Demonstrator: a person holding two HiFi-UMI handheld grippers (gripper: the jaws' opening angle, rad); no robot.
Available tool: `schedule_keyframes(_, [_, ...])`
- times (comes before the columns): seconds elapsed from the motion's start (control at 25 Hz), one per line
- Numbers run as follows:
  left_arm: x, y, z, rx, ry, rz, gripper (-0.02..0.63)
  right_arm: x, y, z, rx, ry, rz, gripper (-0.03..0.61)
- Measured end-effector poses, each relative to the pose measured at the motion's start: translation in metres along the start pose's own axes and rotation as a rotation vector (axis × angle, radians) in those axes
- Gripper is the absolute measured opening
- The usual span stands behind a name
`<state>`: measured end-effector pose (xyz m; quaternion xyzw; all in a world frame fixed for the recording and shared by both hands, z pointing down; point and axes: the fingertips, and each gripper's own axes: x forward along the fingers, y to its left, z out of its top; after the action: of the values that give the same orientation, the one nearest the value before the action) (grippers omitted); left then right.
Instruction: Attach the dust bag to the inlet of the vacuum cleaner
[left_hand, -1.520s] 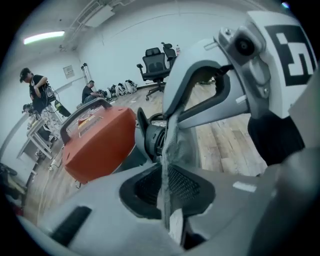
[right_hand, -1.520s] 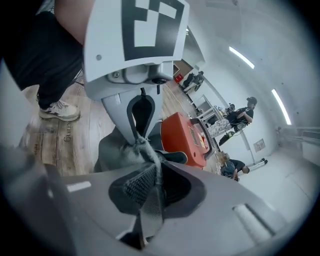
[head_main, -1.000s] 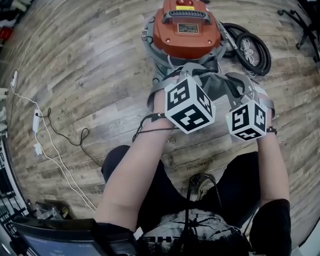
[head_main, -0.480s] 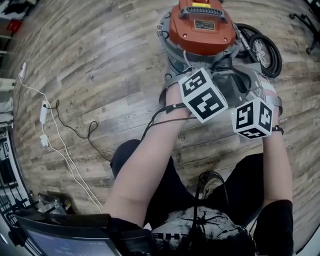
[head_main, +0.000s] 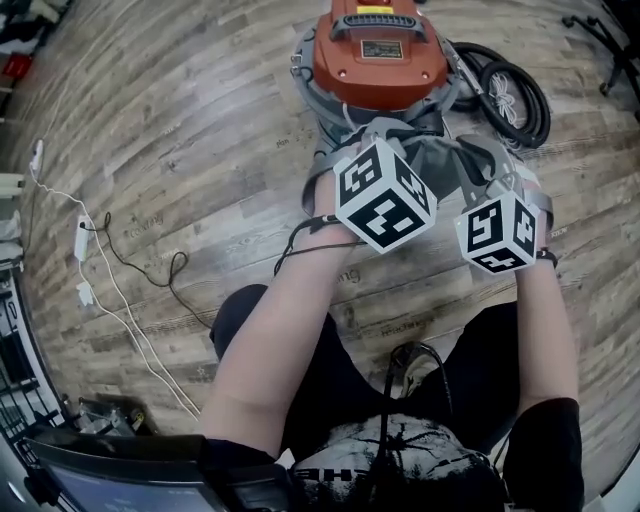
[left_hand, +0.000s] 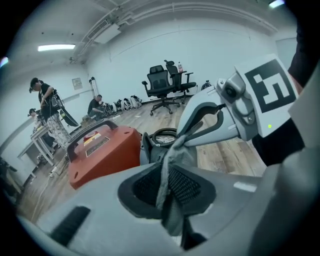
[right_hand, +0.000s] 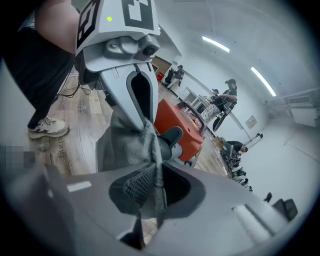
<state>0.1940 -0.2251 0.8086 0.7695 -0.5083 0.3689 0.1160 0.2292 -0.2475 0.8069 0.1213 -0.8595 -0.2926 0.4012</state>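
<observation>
The vacuum cleaner (head_main: 380, 60), orange-topped on a grey drum, stands on the wood floor just beyond both grippers. The grey cloth dust bag (head_main: 440, 160) hangs stretched between them, right in front of its drum. My left gripper (left_hand: 167, 167) pinches a fold of the bag (left_hand: 175, 155); its jaws have just been opening a little, with the cloth still between them. My right gripper (right_hand: 150, 187) is shut on another fold of the bag (right_hand: 130, 145). Each gripper view shows the other gripper facing it, and the vacuum cleaner (left_hand: 100, 155) behind. The inlet is hidden.
A black hose coil (head_main: 510, 95) lies right of the vacuum cleaner. White and black cables (head_main: 100, 270) trail over the floor at the left. My legs and shoe (right_hand: 47, 127) are close below. Office chairs (left_hand: 162, 87) and several people are far off.
The head view has swung right and back. Both grippers stay on the bag in front of the vacuum cleaner.
</observation>
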Motion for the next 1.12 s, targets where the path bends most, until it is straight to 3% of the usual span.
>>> schedule_keyframes(0.24, [0.005,-0.014,-0.029,-0.027,0.124,-0.071,0.032,-0.005,0.000,0.019,-0.083,-0.047,-0.020,0.041])
schedule_keyframes(0.36, [0.012,-0.018,-0.034,0.013,0.171,-0.063,0.032,-0.007,0.004,0.020,-0.089,-0.062,-0.032,0.043])
schedule_keyframes(0.76, [0.005,-0.006,-0.006,0.021,0.020,0.033,0.061,-0.003,0.005,-0.005,0.023,-0.031,-0.002,0.034])
schedule_keyframes(1.0, [0.008,-0.003,-0.011,-0.003,0.052,0.046,0.064,0.002,0.000,0.002,-0.037,0.031,-0.011,0.043])
schedule_keyframes(1.12, [0.007,-0.005,-0.013,0.003,0.053,0.052,0.066,0.001,0.000,0.002,-0.007,0.015,-0.015,0.057])
